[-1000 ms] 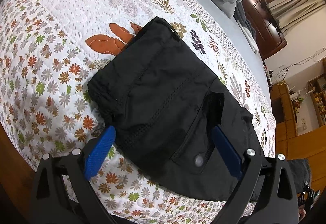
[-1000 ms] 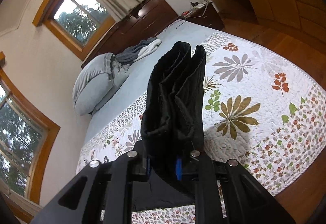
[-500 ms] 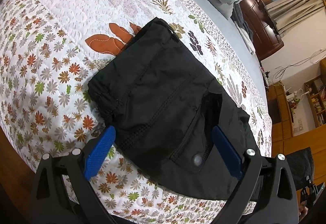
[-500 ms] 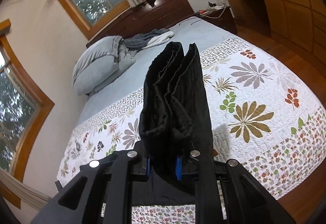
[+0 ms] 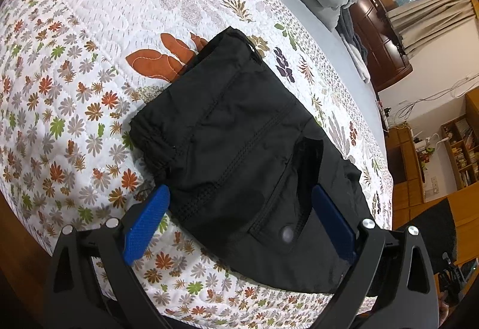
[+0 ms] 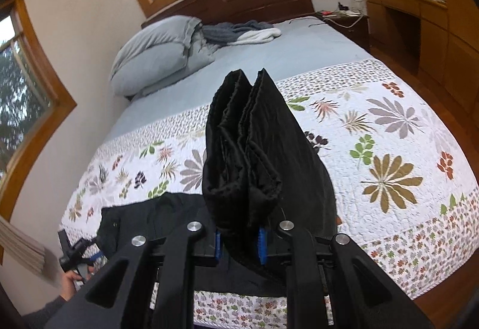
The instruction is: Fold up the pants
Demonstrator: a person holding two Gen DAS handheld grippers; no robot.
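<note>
Your right gripper point(image 6: 238, 242) has its jaws clenched on a thick bunch of the pants point(image 5: 248, 155), raised above the bed point(image 5: 74, 74). Your left gripper point(image 5: 239, 209) stands released astride the pants. Risk: uneven layers may slip free and undo the fold.

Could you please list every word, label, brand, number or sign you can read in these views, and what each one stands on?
None can be read.
Black pants: no label or print shows; the pocket snap is blank.
Books on the shelf: spines too small and blurred to read.
Floral quilt: pattern only, no lettering.
</note>
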